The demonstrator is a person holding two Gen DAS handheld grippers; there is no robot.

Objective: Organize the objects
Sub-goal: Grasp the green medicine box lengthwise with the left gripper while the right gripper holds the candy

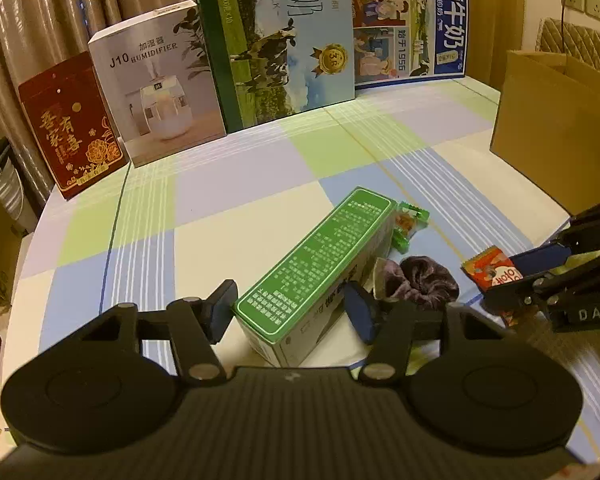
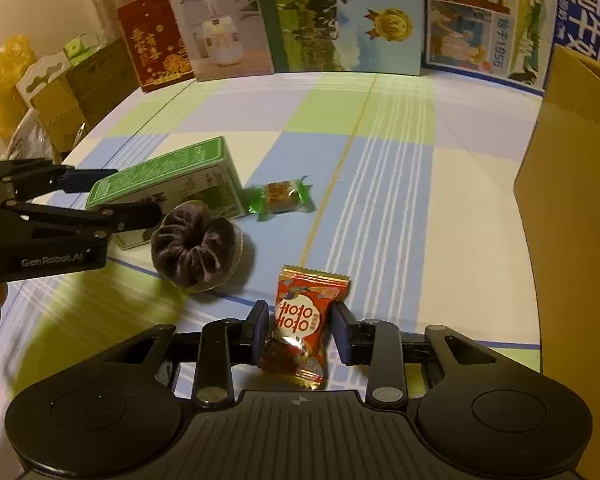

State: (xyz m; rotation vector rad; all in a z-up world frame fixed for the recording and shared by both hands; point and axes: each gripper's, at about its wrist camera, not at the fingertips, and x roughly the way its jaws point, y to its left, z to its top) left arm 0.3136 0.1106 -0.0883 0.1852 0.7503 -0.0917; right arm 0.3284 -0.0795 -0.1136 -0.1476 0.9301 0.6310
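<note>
The left hand-held gripper [image 1: 292, 308] straddles the near end of the green carton [image 1: 320, 268] lying on the counter [image 1: 220, 216]; its pads [image 1: 360, 312] stand narrowly apart, not visibly pressing. Centre the carton between them before closing. The right hand-held gripper [image 2: 300, 330] brackets the red candy packet [image 2: 306, 320], jaws narrow, contact uncertain. Keep clear of the scrunchie [image 2: 196, 248] just right of the left gripper.
</note>
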